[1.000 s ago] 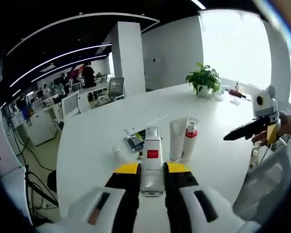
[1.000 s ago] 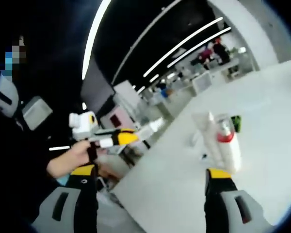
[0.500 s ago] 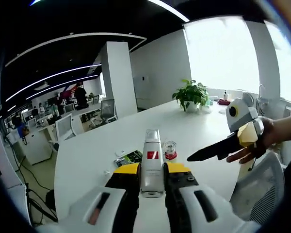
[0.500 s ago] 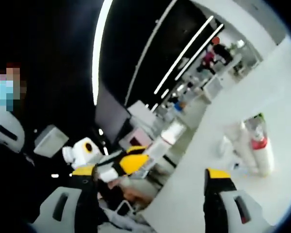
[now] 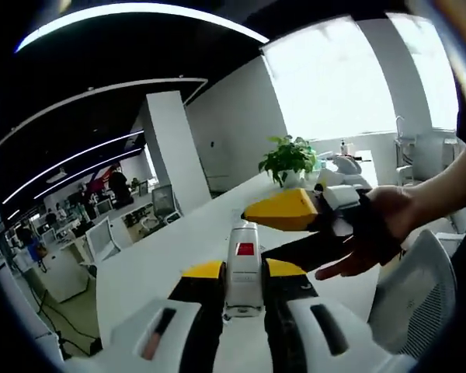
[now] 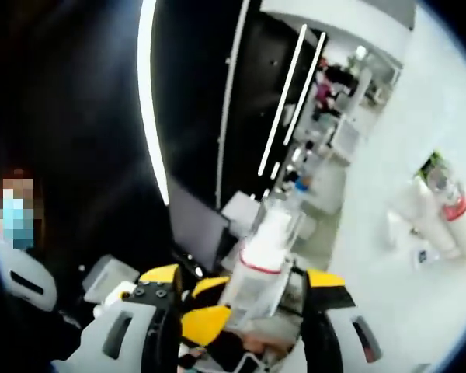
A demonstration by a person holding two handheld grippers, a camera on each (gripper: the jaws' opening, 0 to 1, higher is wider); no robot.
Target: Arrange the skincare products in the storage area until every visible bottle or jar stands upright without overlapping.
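My left gripper (image 5: 245, 272) is shut on a white bottle (image 5: 245, 252) with a red label, holding it low and lifted off the white table (image 5: 171, 252). My right gripper (image 5: 258, 233), held by a hand (image 5: 373, 233), reaches in from the right with its jaws above and below the bottle's top. In the right gripper view the same bottle (image 6: 262, 249) stands between my right gripper's (image 6: 245, 277) jaws, with a gap on one side. The left gripper (image 6: 208, 311) shows just below it. A red-capped bottle (image 6: 454, 211) and a white tube (image 6: 419, 217) stand upright on the table (image 6: 419, 303).
A potted plant (image 5: 287, 159) sits at the table's far end. A grey mesh chair (image 5: 408, 291) is at the right, close to the table edge. Office desks and chairs (image 5: 109, 233) lie beyond the table on the left.
The right gripper has closed in from the side onto the top of the held bottle and its jaws have narrowed. The left gripper has lifted the bottle, so the standing bottles dropped out of its view.
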